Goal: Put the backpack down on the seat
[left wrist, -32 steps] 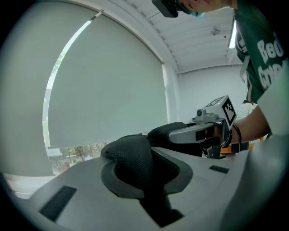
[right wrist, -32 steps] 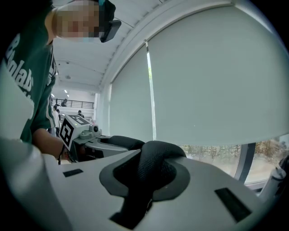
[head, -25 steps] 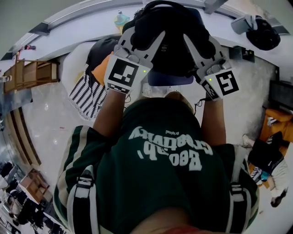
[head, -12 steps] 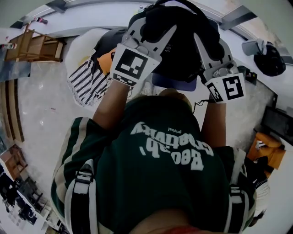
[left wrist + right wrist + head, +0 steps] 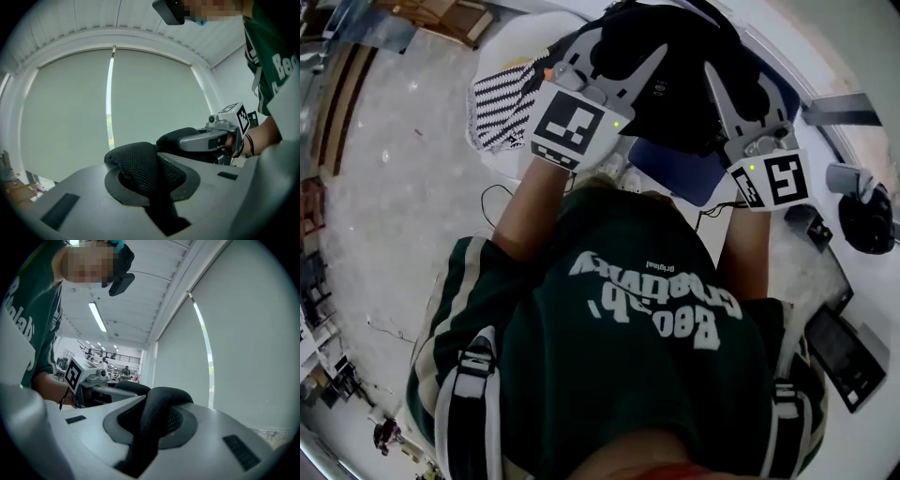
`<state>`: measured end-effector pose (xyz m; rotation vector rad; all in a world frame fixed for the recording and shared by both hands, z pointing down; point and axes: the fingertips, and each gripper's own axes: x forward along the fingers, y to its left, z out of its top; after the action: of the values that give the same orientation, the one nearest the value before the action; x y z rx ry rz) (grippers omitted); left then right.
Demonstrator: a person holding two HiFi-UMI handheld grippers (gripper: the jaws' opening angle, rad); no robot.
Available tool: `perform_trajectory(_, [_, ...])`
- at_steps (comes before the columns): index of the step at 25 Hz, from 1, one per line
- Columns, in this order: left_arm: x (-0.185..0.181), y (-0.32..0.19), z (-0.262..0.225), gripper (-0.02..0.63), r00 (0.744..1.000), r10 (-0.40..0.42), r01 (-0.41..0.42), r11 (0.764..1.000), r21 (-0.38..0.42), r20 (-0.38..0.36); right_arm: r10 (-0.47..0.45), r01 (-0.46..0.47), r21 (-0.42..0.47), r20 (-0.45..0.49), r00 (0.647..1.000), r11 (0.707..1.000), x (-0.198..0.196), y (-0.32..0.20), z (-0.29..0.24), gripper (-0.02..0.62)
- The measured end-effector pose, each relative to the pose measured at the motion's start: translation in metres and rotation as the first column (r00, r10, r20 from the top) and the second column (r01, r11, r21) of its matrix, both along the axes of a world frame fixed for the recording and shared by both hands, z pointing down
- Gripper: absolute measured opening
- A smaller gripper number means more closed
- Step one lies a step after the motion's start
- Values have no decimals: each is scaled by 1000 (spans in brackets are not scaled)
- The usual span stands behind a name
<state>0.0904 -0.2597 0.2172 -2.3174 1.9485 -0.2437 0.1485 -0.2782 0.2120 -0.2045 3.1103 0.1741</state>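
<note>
Swung round w/ backpack [image 5: 680, 84] since prev frame: left gripper [image 5: 614, 56] & right gripper [image 5: 739, 84], jaws each clamped on a mesh strap [image 5: 140, 166]; pack hangs dead ahead between both, seat unclear.

The person is wearing a dark green T-shirt [image 5: 637, 375] carrying white lettering [image 5: 652, 305] across the front. White stripes [image 5: 450, 300] are running down the short sleeve [image 5: 483, 272] behind the left gripper [image 5: 619, 52]. Black-and-grey harness straps [image 5: 469, 403] with buckles are crossing both shoulders. The left gripper and the right gripper [image 5: 736, 80] are showing pale grey, tapering jaws. Each is carrying at its rear a white marker cube [image 5: 572, 127] printed with black squares, with a small green light [image 5: 617, 123] glowing beside it. A dark band [image 5: 247, 145] is circling the wrist behind the right gripper.
</note>
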Motion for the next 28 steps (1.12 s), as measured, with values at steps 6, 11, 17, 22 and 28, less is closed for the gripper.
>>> perform_trajectory(6, [-26,45,6,84,982,-186,186,982,-10,5,-184,184,-9,3,983,983,-29,37,8,81])
perform_trajectory(11, [-47,77,13,85,955,-295,296,954,-39,24,-295,295,-36,6,955,955,-52,64,18,81])
perform_trajectory(17, [-65,130,27,86,909,-416,417,906,-72,29,-415,415,-62,14,910,908,-74,112,32,81])
perform_trajectory(22, [-130,168,32,85,885,-466,464,881,-94,5,-461,459,-73,-6,887,885,-141,147,35,81])
perform_trajectory(28, [-200,221,38,85,890,-456,451,887,-101,-31,-450,447,-68,-41,892,892,-213,200,39,81])
